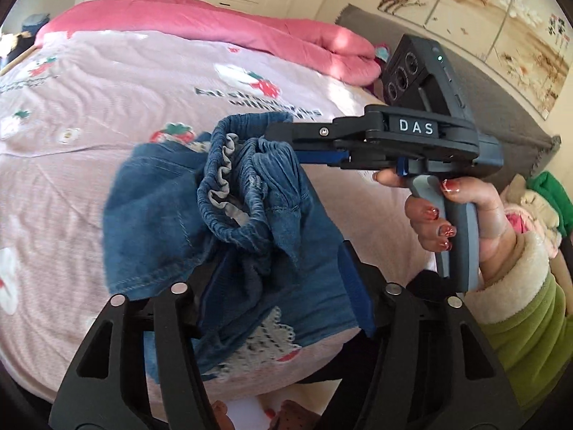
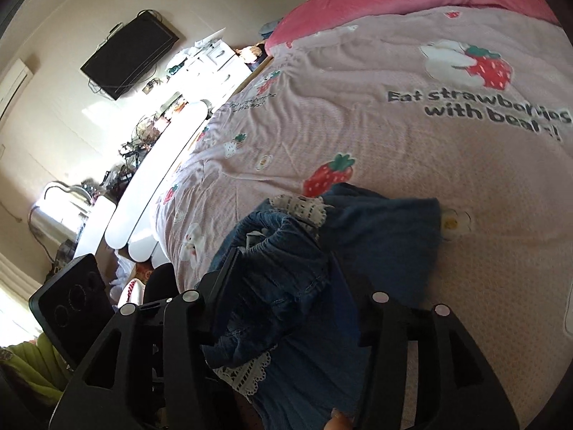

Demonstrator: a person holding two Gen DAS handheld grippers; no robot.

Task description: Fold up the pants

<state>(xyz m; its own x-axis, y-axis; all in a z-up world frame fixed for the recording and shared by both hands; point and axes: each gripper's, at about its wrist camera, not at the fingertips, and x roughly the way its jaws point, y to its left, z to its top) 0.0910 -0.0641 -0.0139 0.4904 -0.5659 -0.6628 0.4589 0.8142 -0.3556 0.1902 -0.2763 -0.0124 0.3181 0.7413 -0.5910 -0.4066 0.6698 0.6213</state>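
Pants (image 1: pixel 172 215) of blue denim lie bunched near the edge of the bed (image 1: pixel 89 89), on a pale pink sheet printed with strawberries and dark lettering. The elastic waistband (image 1: pixel 229 186) is gathered up and stands above the rest of the cloth, its grey inner lining showing. A strip of white lace trim (image 1: pixel 265 337) sits on the denim closest to you.

Your right tongs (image 1: pixel 283 143) come in from the side, with the waistband caught at their tips between the black upper finger and the blue-padded lower one; they hold the pants there at a medium width. Your right hand (image 1: pixel 447 215) wraps the grey handle, a cream cuff and green sleeve (image 1: pixel 519 322) behind it.

Your left tongs (image 1: pixel 283 268) stand about half apart with a fold of denim filling the gap between them. I cannot tell whether their pads press the cloth or it merely lies between them.

From the right wrist, the pants (image 2: pixel 376 233) spread past the right tongs (image 2: pixel 286 276), one dark flat part lying beside a strawberry print, and lace (image 2: pixel 247 372) shows low between the fingers.

A pink quilt (image 1: pixel 215 25) is folded along the far side of the bed. A grey headboard (image 1: pixel 501 107) runs under a flower painting (image 1: pixel 483 18), and a dark television (image 2: pixel 129 53) hangs on the wall.
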